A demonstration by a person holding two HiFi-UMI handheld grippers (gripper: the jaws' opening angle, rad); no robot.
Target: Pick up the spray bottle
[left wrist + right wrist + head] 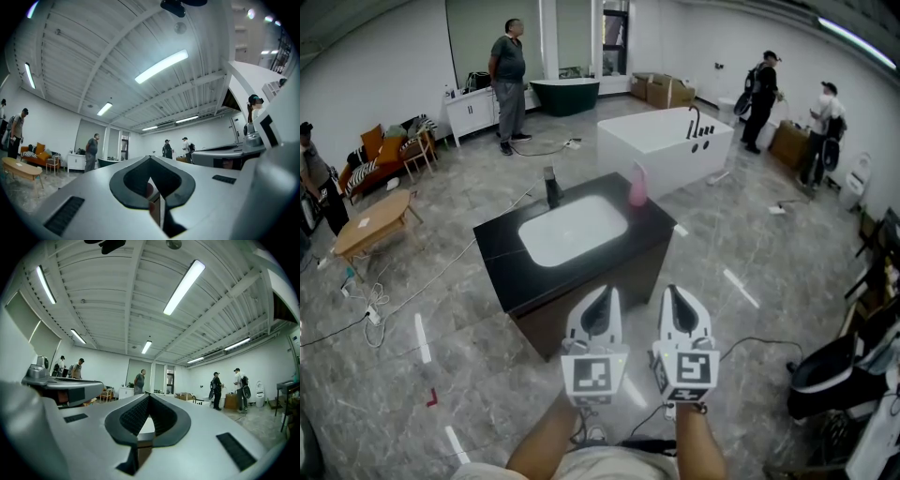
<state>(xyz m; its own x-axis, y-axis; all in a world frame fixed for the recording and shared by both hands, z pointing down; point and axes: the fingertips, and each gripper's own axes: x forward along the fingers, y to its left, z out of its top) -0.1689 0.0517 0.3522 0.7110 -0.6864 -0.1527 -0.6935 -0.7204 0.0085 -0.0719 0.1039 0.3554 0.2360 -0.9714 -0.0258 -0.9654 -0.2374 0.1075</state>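
Both tools sit low in the head view, side by side, each with its marker cube facing me, my forearms showing below them. They point out toward the black rectangular worktop (pixel 502 255).

Left tool (pixel 602 294): the left gripper view shows its jaws closed tip to tip with nothing gripped. Only the room shows through the dark pad cut-out.

Right tool (pixel 676 292): same in the right gripper view, jaws fully together and empty.

The pink plastic spray bottle (pixel 637 185) stands upright on the worktop at its far right edge, just right of the white oval sink basin (pixel 572 231). It is well apart from both tools, beyond them, with the near edge of the worktop in between. Neither tool touches it.

A black upright tap (pixel 551 187) stands at the far left rim of the basin.

Behind the worktop is a white freestanding bathtub (pixel 664 148) with black fittings on its right end. Further back is a dark green tub (pixel 564 95).

A person in a grey shirt (pixel 508 81) stands near a white cabinet (pixel 472 110) at the back. Two more people (pixel 761 89) are at the back right.

A low wooden table (pixel 375 223) is at the left, on a grey marble-look floor (pixel 441 309) with cables.
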